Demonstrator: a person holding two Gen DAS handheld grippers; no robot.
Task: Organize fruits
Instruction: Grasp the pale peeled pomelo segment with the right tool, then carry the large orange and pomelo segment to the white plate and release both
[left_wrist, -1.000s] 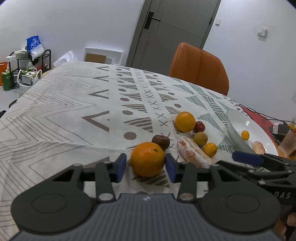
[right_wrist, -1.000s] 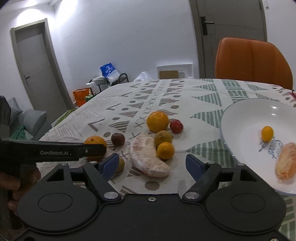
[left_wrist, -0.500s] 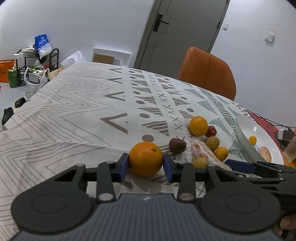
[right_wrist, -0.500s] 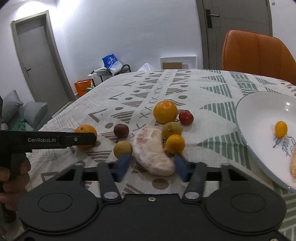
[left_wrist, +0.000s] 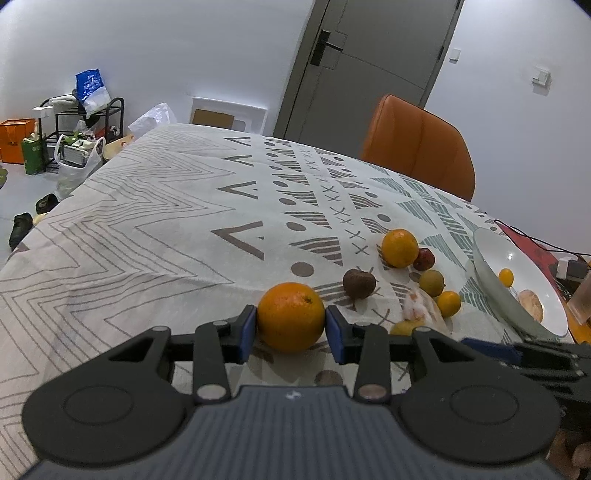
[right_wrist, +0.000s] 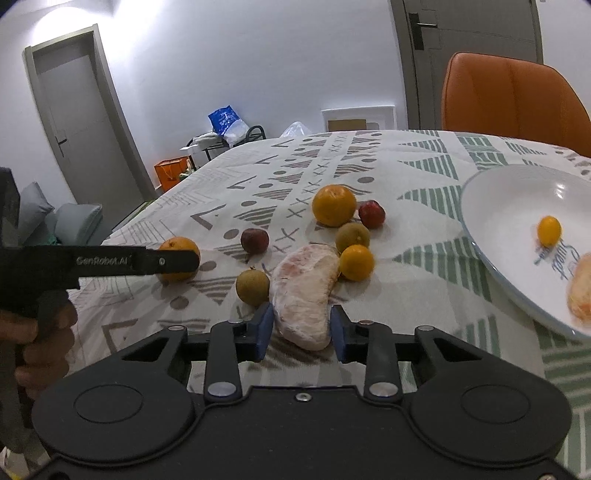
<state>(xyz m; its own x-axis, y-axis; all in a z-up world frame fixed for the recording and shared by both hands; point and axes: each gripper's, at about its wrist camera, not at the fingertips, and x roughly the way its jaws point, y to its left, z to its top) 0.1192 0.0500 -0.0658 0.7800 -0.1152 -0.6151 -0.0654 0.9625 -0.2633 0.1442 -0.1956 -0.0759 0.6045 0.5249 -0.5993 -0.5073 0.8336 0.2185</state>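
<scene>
Right now the left gripper (left_wrist: 291, 328) has its blue fingers (left_wrist: 246, 330) pressed on both sides of a big orange (left_wrist: 291, 316), which sits on the patterned counter (left_wrist: 147, 236), w/ the pads touching the peel. Right gripper (right_wrist: 301, 332) has its fingers (right_wrist: 264, 328) closed in against the near end of a peeled pomelo segment (right_wrist: 304, 295); both pads look to be touching it, and the segment lies on the cloth.

Taking the pomelo segment as landmark, in the right wrist view: a small yellow-green fruit (right_wrist: 253, 287) sits just beside it on the left, nearly touching. A small orange citrus (right_wrist: 356, 262) touches its far right end, w/ a greenish round fruit (right_wrist: 352, 236) just behind that. Further back are a second large orange (right_wrist: 334, 205) and a red fruit (right_wrist: 372, 214), side by side and touching. A dark brownish-red fruit (right_wrist: 255, 240) sits behind-left of the segment, apart from the rest. The gripped orange is well to the left, partly hidden behind the left gripper's black arm.

White plate (right_wrist: 498, 206) is to the right of the segment, near but not touching; it holds a small yellow-orange fruit (right_wrist: 549, 230) and another peeled piece (right_wrist: 580, 291) at the frame edge. An orange chair (right_wrist: 509, 103) stands behind the counter. A hand (right_wrist: 40, 332) holds the left gripper's handle at far left.
</scene>
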